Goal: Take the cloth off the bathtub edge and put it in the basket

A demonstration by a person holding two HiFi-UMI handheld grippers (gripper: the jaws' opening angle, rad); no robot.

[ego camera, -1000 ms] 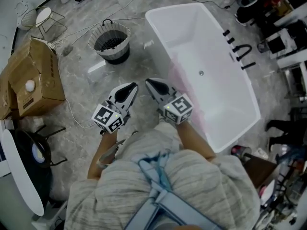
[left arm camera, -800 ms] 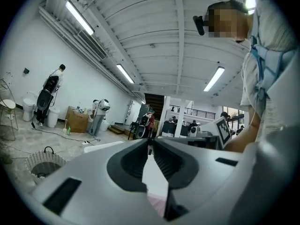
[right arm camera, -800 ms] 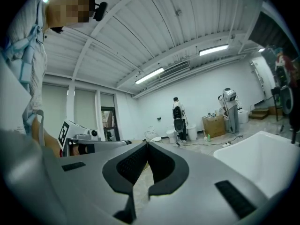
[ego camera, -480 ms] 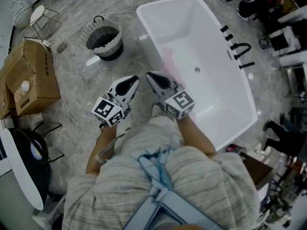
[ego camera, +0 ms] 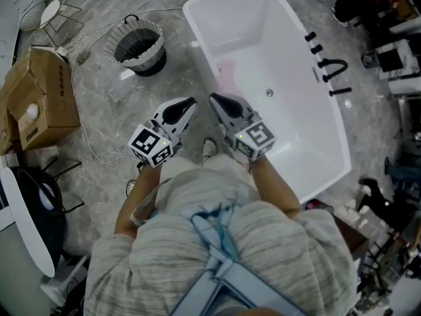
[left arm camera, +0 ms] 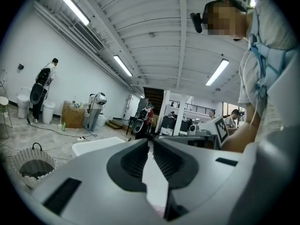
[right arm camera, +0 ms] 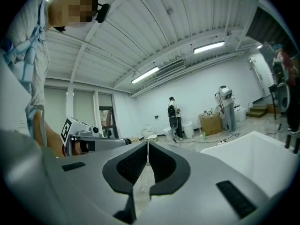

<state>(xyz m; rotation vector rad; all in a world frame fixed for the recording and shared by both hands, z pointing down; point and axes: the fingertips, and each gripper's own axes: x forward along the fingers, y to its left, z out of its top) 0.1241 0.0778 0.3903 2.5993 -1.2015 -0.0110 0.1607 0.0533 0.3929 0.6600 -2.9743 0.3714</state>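
- A pale pink cloth (ego camera: 227,78) is draped over the white bathtub's (ego camera: 299,133) long edge.
- A round grey basket (ego camera: 138,45) is set on the floor.
- The left tool (ego camera: 190,101) and the right tool (ego camera: 213,97) are held closed, empty.

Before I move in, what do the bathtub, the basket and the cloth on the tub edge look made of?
White rectangular bathtub: glossy acrylic or ceramic, going by its smooth, shiny walls. Round pale ribbed basket: probably woven plastic or wicker; too small to tell. Pale pink cloth: soft thin fabric, draped limply over the rim.
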